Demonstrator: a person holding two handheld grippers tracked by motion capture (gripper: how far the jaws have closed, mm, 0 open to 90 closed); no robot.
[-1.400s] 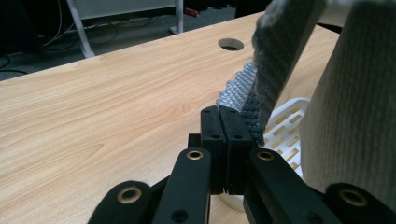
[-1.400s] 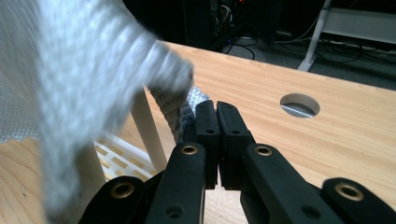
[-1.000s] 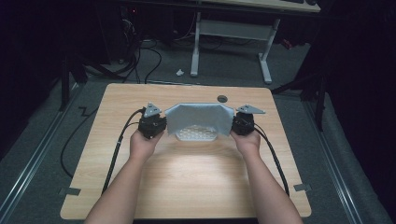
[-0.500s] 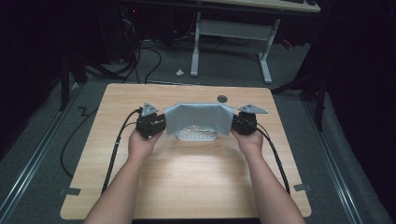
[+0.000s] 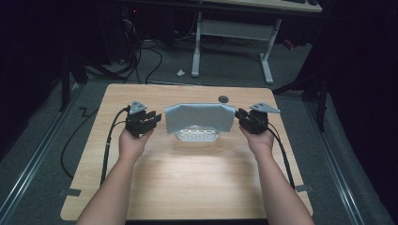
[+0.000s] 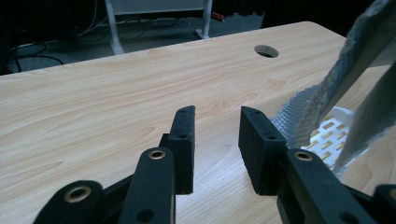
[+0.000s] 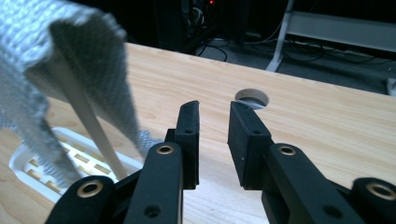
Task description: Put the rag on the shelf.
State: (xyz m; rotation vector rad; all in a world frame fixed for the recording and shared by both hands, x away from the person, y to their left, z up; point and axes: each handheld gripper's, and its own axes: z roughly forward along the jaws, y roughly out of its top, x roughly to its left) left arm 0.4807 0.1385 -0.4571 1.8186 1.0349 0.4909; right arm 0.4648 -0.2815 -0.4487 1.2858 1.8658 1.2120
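Note:
A grey woven cloth point(image 5: 199, 117) hangs draped over a white rod point(image 7: 91, 128), above a white slotted tray point(image 5: 197, 137) at the middle of the wooden table point(image 5: 187, 183). My left gripper point(image 5: 157, 119) stands open just off the cloth's left edge, nothing between its fingers. My right gripper point(image 5: 240, 116) stands open just off the right edge, also holding nothing. In the left gripper view the cloth point(image 6: 355, 70) and the tray point(image 6: 329, 135) lie to the right of my open left gripper point(image 6: 217, 126). In the right gripper view the cloth point(image 7: 56, 56) hangs to the left of my open right gripper point(image 7: 212, 121).
A round cable hole point(image 5: 223, 99) sits in the table behind the cloth, toward the right. Black cables point(image 5: 109, 145) trail from the grippers along the table's sides. A white desk frame point(image 5: 234, 33) stands on the floor beyond the far edge.
Both grippers have let go of the cloth's side edges and drawn slightly outward. The cloth, stretched wide between them before, now hangs narrower and straight.

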